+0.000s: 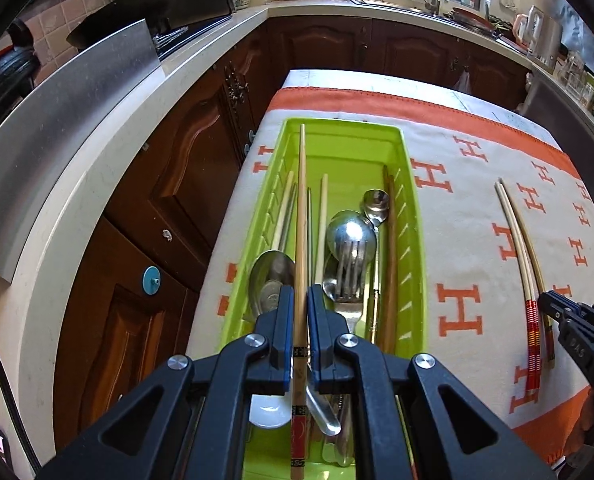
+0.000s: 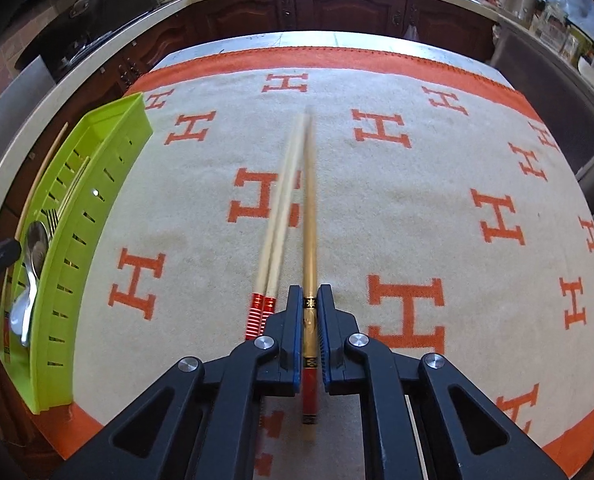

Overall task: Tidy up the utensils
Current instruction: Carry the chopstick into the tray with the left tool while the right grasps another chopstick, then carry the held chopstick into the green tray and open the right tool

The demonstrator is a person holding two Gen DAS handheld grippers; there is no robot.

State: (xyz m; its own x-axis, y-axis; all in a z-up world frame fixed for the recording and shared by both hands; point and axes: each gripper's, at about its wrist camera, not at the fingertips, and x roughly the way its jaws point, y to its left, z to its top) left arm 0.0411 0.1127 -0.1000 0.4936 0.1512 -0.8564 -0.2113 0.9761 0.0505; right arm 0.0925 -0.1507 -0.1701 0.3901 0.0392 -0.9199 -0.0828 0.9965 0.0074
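Clamped in the left gripper [image 1: 301, 294], a wooden chopstick [image 1: 301, 208] runs lengthwise above the green tray [image 1: 411, 184], its long axis matching the tray's, over the spoons [image 1: 351, 236] and forks already inside. Lowering it straight down should seat it. To the right, on the patterned cloth [image 2: 417, 200] covering the counter, the right gripper [image 2: 310, 294] is closed on a golden chopstick [image 2: 309, 216] pointing away from it, with a red-banded pair [image 2: 275, 232] just beside. That tray lies to its left, nearer the left hand.
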